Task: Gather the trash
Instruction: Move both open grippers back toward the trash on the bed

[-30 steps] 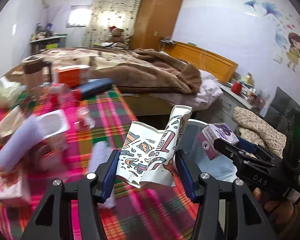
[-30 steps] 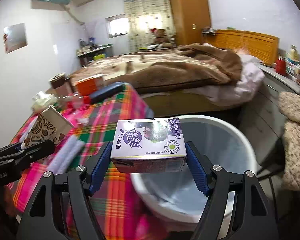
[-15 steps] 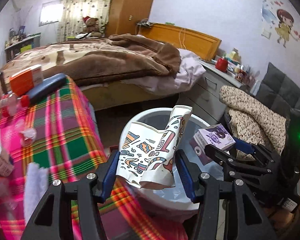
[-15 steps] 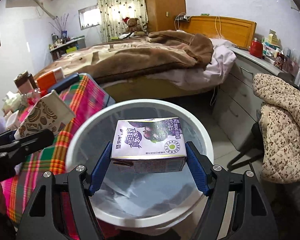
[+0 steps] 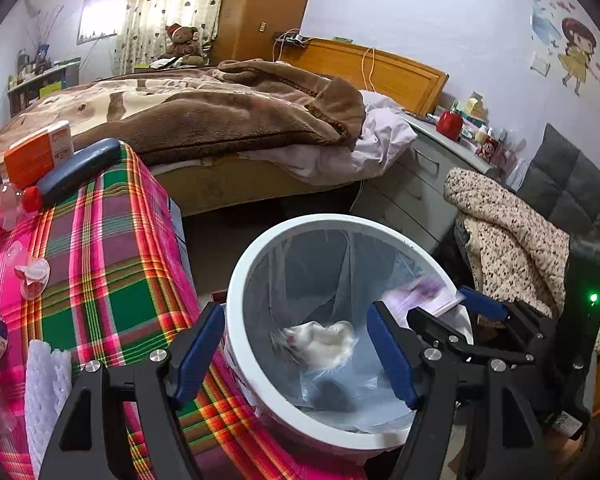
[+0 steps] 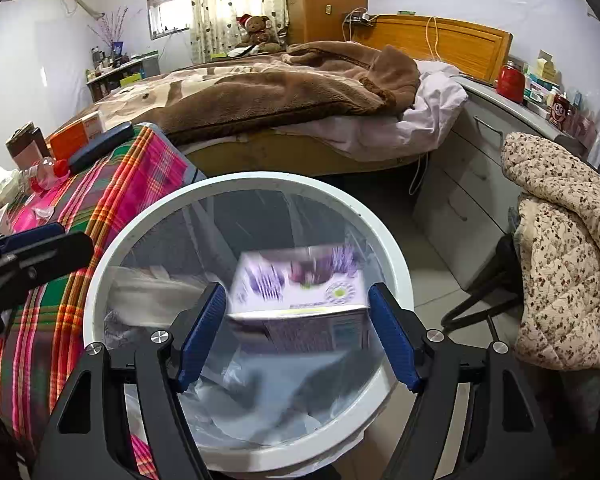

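A plaid pink-and-green tablecloth [image 5: 112, 264] adjoins one white round plastic bin [image 6: 396, 264] in a bedroom. The left gripper [image 5: 296, 350] is opening, empty; one crumpled paper cup [image 5: 320, 342] lies in the bin. The right gripper [image 6: 294, 334] is opening around one blurred purple carton [image 6: 300, 284], lettering unreadable.

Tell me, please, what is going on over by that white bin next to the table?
A person holding two grippers is dropping trash into the lined white bin. The left gripper is opening with nothing between its pads; a crumpled paper cup is blurred inside the bin below it. The right gripper is opening too, and the purple carton between its pads looks blurred, apparently slipping free.
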`<state>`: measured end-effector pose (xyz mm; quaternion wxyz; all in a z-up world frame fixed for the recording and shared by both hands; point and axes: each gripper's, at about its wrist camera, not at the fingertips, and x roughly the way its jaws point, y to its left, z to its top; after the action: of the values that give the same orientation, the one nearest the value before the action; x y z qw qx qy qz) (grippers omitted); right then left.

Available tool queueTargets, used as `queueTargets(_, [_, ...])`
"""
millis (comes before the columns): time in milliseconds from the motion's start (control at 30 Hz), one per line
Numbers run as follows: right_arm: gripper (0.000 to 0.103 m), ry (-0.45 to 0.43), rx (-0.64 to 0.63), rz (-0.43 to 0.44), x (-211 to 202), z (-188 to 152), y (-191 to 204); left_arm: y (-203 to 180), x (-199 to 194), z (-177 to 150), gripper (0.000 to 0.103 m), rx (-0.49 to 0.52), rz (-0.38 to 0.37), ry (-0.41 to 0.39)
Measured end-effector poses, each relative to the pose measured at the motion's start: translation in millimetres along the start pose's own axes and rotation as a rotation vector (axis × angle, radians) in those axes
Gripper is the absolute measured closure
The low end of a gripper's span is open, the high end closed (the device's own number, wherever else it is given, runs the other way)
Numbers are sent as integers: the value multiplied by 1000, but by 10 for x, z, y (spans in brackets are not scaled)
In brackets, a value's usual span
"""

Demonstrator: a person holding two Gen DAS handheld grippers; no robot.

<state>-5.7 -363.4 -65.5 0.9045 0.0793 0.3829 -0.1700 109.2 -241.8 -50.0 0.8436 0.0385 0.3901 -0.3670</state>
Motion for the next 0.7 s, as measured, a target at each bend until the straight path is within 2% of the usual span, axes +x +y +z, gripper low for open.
queueTargets(267, [25,-17,20,23,-59,27,31,115,-213,-84,29,-14,40,-22])
queueTargets(400, [25,-52,13,48,-147,49,124,183,-378,-156,29,-3,117,-48])
queueTargets(700, [25,-132,9,128,-313,51,404,613,-888,-386,29,-89,193,-111])
